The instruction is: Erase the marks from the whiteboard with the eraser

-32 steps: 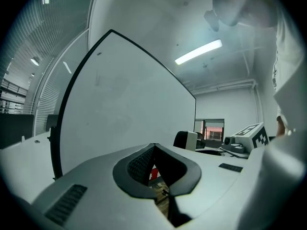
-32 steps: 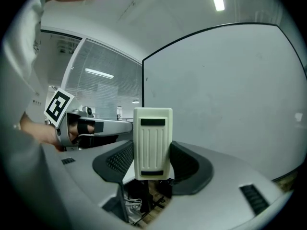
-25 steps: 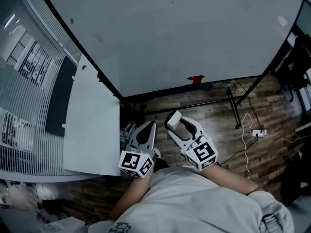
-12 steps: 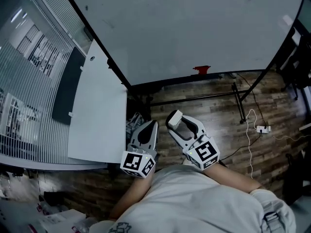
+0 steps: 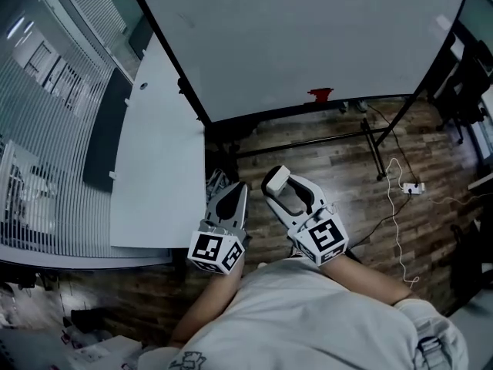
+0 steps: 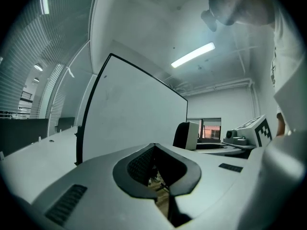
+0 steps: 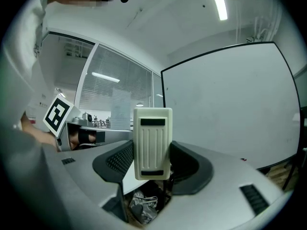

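The right gripper (image 7: 152, 153) has its fingers (image 7: 120, 161) pinched on the cream eraser (image 5: 276, 182) at lower centre of the head view, well short of the whiteboard (image 5: 308, 37) across the top, while the left gripper (image 6: 154, 148) is closed on nothing; held by its lower part, the eraser could twist loose when pressed.

A: Left side?
B: Long white laminate desk (image 5: 154, 168), and a slatted glass partition (image 5: 46, 91) just beyond it.
A: Underfoot?
B: Brown wood-plank floor (image 5: 347, 172). Corded white power strip (image 5: 410, 189) lying at right. Crumpled grey bag (image 7: 138, 210) low by the desk's corner.
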Tool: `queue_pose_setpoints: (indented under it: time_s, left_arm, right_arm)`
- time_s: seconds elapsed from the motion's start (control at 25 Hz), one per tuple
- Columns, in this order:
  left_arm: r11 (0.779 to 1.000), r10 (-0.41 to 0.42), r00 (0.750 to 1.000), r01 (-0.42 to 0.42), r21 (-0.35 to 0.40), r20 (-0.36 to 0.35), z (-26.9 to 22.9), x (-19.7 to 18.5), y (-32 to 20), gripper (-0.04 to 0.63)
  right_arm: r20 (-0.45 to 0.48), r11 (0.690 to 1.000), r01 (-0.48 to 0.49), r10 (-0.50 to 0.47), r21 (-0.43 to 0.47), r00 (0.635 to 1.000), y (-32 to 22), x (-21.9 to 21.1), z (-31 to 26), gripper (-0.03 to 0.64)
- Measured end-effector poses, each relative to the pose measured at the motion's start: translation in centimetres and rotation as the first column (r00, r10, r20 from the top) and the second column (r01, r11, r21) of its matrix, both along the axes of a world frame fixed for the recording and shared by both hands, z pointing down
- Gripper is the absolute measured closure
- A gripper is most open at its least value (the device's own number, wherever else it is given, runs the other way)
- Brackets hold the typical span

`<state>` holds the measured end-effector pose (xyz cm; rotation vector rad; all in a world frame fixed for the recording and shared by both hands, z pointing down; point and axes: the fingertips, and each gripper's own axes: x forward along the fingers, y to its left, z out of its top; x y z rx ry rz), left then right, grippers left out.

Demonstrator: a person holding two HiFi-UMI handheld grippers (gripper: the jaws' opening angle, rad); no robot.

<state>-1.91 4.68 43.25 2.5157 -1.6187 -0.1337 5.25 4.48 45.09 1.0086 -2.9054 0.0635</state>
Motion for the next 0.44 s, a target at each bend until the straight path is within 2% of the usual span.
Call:
queue_pose_setpoints:
  time_s: [0.24,0.44]
  left_arm:
    - [0.998,0.066,0.998,-0.066,0.012,-0.018,-1.0,-0.7,2.4,0.588]
    - [0.996,0.090,0.996,-0.089,0.009,-0.016,-1.0,-1.8,5.2,0.588]
  right_arm:
    - [-0.001,0.999,-0.048,0.048,0.014,0.999,2.2,-1.3,-0.6,0.373]
    - [0.002,0.997,-0.074,0.074,-0.003,0.997,4.8,-2.2,-0.4,0.373]
